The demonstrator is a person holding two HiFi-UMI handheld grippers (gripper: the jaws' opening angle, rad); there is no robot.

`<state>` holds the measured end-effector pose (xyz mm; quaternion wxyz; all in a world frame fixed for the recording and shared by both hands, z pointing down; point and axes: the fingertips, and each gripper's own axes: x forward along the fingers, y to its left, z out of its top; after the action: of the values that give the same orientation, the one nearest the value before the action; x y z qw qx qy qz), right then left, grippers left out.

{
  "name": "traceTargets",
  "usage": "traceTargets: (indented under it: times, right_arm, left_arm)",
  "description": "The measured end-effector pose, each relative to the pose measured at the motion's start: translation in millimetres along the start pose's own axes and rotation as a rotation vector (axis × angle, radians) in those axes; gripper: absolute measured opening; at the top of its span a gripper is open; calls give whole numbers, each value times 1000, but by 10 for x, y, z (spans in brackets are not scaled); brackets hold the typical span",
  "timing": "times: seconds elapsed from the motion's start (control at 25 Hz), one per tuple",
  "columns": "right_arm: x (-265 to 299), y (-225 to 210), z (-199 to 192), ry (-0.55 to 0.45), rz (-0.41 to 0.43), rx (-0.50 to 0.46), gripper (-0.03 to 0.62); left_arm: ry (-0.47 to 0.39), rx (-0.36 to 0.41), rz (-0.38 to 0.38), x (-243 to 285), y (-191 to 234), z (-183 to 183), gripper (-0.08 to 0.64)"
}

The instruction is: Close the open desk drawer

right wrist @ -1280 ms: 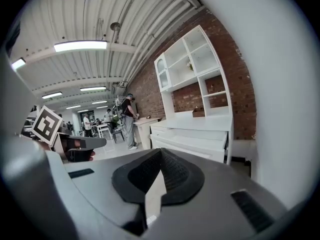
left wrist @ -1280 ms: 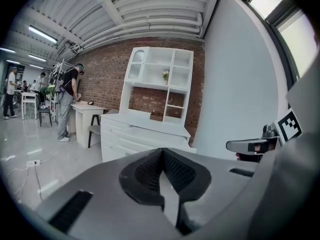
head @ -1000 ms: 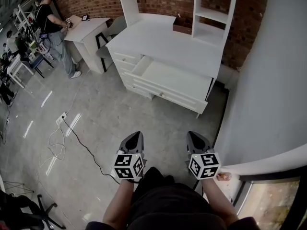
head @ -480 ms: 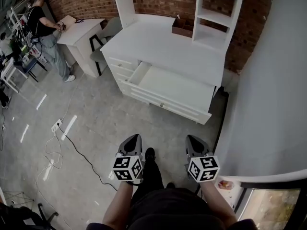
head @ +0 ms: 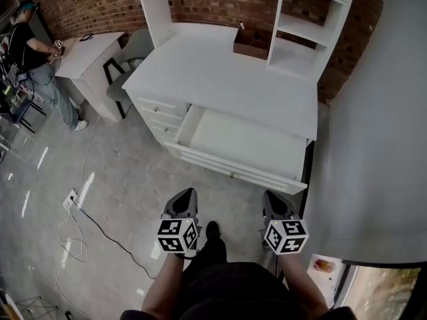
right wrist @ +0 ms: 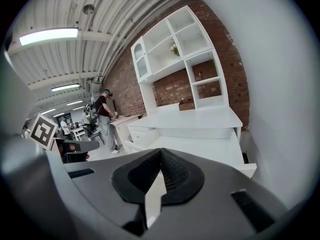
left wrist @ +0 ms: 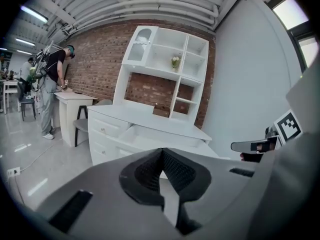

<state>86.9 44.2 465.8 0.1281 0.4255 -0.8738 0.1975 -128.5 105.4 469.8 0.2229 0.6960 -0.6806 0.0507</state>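
Now one drawer (head: 243, 142) open; left gripper (head: 187, 193), right gripper (head: 272, 197), both jaws together, empty.

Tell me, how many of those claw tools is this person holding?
2. The left gripper is at the lower left of the head view, the right gripper at the lower right. Both have jaws together, short of the open drawer. None seems hidden.

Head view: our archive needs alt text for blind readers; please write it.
From above, the wide drawer of a white desk stands pulled open. Both the left gripper and right gripper, shut and empty, are held short of its front, over grey floor.
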Motion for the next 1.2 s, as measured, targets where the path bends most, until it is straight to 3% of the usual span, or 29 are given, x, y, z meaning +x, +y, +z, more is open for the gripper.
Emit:
traceTargets:
  times: [0.28,0.44,0.92,1.2]
  right_arm:
    - [448,-139,61,9,-170,74,5]
    - [553,-206,-33,33,-227,102,5]
    - [513,-601,-409,106,-366,195,5]
    - [554,-812,-540,129,-427,223,5]
  left_arm:
    - [61,24,-90,607,422,198,8]
    - [92,42,-137,911,498,233,9]
    - [236,114,-217,1436,404,-86,8]
    - [296,107,-252,1592,370,-272,9]
